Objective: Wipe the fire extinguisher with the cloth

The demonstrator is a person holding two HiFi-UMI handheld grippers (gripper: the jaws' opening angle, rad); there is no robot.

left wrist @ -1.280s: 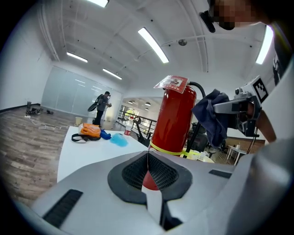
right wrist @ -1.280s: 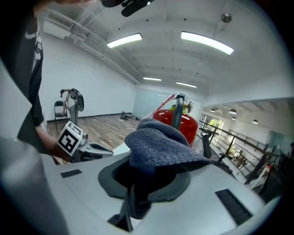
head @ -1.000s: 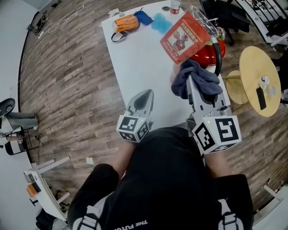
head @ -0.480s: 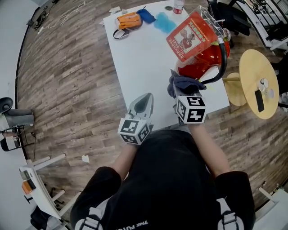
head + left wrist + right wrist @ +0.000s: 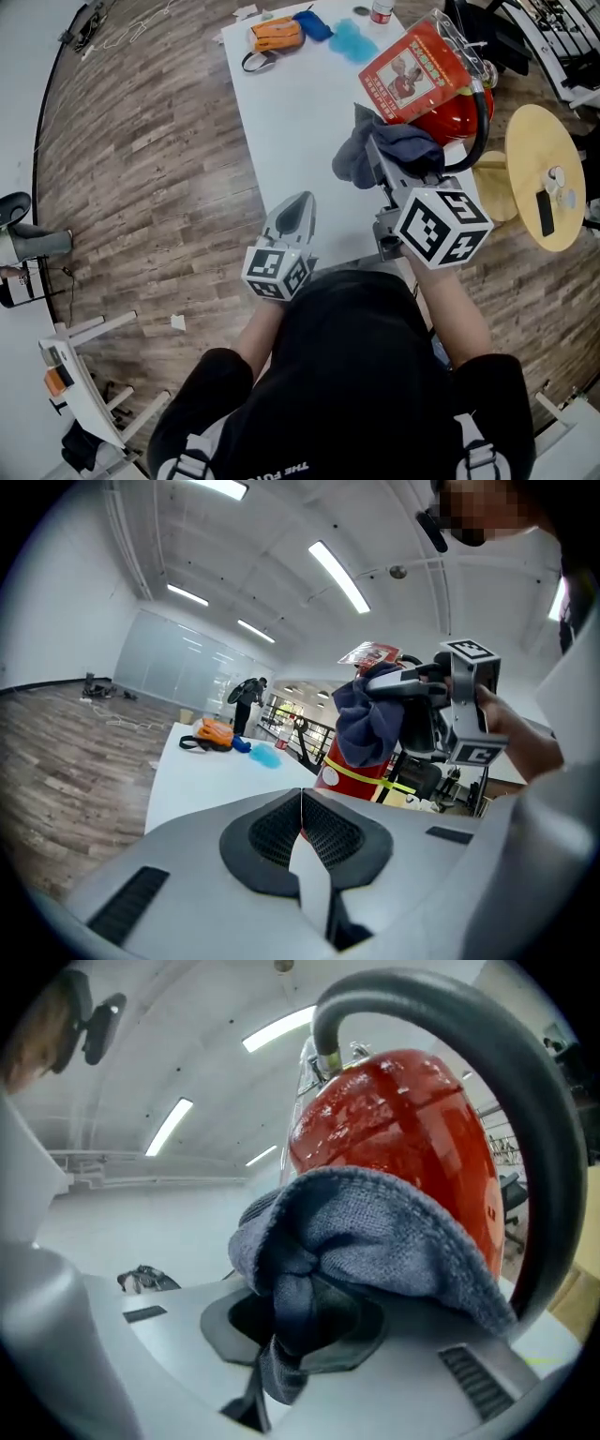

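1. Right up against the fire extinguisher (image 5: pixel 448 120), on its near-left side, the right gripper (image 5: pixel 384 169) had its jaws pinched narrow on the cloth (image 5: pixel 375 1232). A fat wad was bunched over the tips and a tail hung down between the jaws. I couldn't tell whether the wad was touching the red shell or just beside it.
2. That extinguisher stood upright, with the white table (image 5: pixel 291 122) running off to its left. A black hose (image 5: pixel 484 103) looped round its right side and a red label card (image 5: pixel 412 67) sat over its top.
3. Well to the left of the extinguisher, closer to the person, the left gripper (image 5: pixel 302 832) had its jaws together with nothing between them.
4. My take on handling: the cloth looked soft, light and floppy. The grip went through a fold, so I'd guess it would hold as long as it doesn't drag hard.
5. The extinguisher looked like the opposite: heavy, rigid, glossy and rounded, so probably slippery under pads. A wipe likely wouldn't shove it, though it sat close to the table edge.
6. If it needed steadying, I'd go for the valve and handle up top, not the smooth body.
7. Hose and card both looked like easy snags for loose cloth.
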